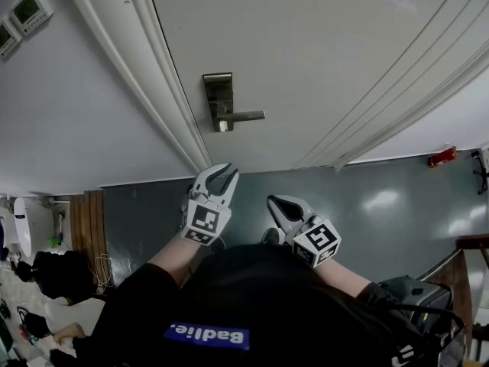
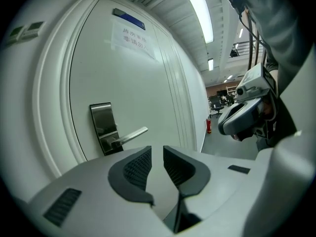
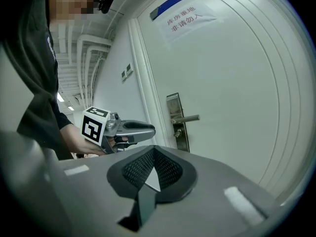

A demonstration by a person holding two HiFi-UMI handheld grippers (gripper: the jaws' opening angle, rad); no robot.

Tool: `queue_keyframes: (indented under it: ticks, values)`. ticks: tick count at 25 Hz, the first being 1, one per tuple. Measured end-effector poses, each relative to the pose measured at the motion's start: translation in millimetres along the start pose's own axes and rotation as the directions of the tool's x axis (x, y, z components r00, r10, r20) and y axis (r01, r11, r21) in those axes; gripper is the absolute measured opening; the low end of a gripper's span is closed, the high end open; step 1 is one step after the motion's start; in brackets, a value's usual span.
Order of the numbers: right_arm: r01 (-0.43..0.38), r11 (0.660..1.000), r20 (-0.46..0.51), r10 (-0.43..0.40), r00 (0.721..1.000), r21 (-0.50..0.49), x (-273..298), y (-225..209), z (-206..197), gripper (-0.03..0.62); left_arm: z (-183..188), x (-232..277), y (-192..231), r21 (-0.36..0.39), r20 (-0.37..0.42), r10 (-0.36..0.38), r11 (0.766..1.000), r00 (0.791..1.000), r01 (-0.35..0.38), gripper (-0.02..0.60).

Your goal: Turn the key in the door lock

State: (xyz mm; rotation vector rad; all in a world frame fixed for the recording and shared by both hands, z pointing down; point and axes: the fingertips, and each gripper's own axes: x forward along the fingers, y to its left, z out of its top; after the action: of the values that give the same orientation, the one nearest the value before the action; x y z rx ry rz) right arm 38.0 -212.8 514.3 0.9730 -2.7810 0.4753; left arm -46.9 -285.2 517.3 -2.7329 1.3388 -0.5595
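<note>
— How far along are you?
— Head view: nothing is turned yet. My left gripper [image 1: 218, 176] and right gripper [image 1: 276, 203] hang well short of the door [image 1: 321, 44] lock [image 1: 218, 98].
— Left gripper view?
— Jaws slightly apart, empty. The steel lock is ahead, its lever [image 2: 131, 135] level.
— Right gripper view?
— Jaws together, empty. There's a stub [image 3: 178, 131] under the lever; I cannot tell if it's the key.

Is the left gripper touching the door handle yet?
Apart. In the head view the left gripper sits well below the door handle, with bare door showing between them.
</note>
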Motion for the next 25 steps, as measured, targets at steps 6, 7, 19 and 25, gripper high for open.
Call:
queue_keyframes:
  ticks: [6,7,19,25]
  values:
    - [-0.018,1.0,-0.006,0.018,1.0,-0.001,-4,-18,-2,0.0,-11,26,22,0.137,-0.097,0.098,0.987,0.99,-0.084,0.105]
    - [-0.021,1.0,-0.009,0.021,1.0,-0.001,-5,-20,-4,0.0,-16,31,26,0.172,-0.126,0.118,0.98,0.985,-0.096,0.111]
    - [-0.016,1.0,-0.082,0.016,0.997,-0.002,-19,-32,-22,0.0,-58,93,69,0.665,-0.277,0.344,0.743,0.897,-0.079,0.135]
    - [-0.002,1.0,-0.127,0.001,0.992,-0.011,-28,-39,-32,0.0,-81,121,87,0.765,-0.322,0.409,0.643,0.854,-0.019,0.135]
